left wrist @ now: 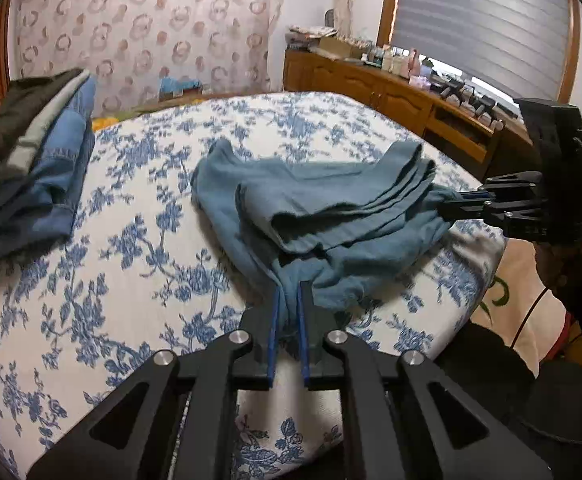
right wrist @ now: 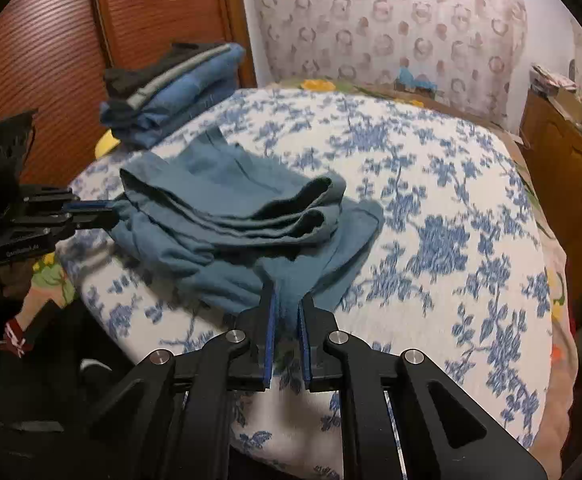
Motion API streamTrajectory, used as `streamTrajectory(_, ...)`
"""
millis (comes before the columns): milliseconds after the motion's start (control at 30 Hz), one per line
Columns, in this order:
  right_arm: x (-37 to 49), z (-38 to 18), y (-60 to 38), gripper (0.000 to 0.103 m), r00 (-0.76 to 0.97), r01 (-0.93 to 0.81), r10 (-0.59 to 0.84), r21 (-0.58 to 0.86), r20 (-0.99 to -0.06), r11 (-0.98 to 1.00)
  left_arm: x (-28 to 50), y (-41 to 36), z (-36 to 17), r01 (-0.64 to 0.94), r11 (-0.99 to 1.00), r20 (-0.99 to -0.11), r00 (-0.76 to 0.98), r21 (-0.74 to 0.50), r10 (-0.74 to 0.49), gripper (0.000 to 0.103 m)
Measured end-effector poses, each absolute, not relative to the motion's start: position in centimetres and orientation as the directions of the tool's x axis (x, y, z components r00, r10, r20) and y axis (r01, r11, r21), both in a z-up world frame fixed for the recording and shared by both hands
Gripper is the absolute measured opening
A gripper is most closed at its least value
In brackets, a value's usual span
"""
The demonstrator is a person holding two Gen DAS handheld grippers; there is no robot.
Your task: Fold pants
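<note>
Teal-blue pants (left wrist: 307,208) lie bunched in loose folded layers near the front edge of the bed; they also show in the right wrist view (right wrist: 227,216). My left gripper (left wrist: 289,300) is shut on the near edge of the pants. My right gripper (right wrist: 287,308) is shut on another part of the near edge. In the left wrist view the right gripper (left wrist: 457,200) comes in from the right, pinching the cloth. In the right wrist view the left gripper (right wrist: 111,210) comes in from the left, pinching the cloth.
The bed (left wrist: 139,216) has a white cover with blue flowers. A stack of folded clothes (left wrist: 31,160) sits at its far left corner, also in the right wrist view (right wrist: 171,92). A wooden dresser (left wrist: 391,96) with small items stands along the right wall.
</note>
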State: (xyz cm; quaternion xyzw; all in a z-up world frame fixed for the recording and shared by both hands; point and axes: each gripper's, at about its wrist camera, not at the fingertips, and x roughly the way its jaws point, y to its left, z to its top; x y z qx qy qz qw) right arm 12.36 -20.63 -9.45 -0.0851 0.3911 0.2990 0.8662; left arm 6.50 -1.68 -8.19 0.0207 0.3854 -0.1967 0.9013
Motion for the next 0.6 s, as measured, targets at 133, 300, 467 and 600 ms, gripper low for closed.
streamTrajectory(133, 12.2, -10.1, -20.8, 0.009, 0.512, -0.575, 0.451, 0.099, -0.731, 0.812, 6.6, -1.6, -8.6, 0.358, 0.926, -0.713, 0.618, -0.121, -0.332, 0.015)
streamTrajectory(300, 12.0, -10.1, -21.1, 0.012, 0.511, -0.57, 0.449, 0.102, -0.733, 0.815, 6.0, -1.5, -7.9, 0.356, 0.928, -0.699, 0.636, -0.109, -0.326, 0.015)
streamTrajectory(467, 11.6, -9.3, -21.7, 0.019, 0.538, -0.553, 0.44, 0.093, -0.719, 0.828, 6.3, -0.7, -7.3, 0.33, 0.939, -0.685, 0.662, -0.098, -0.304, 0.023)
streamTrajectory(600, 11.7, -8.9, -22.1, 0.03, 0.566, -0.526, 0.425, 0.087, -0.707, 0.846, 6.9, -0.1, -7.5, 0.319, 0.943, -0.691, 0.661, -0.096, -0.294, 0.038)
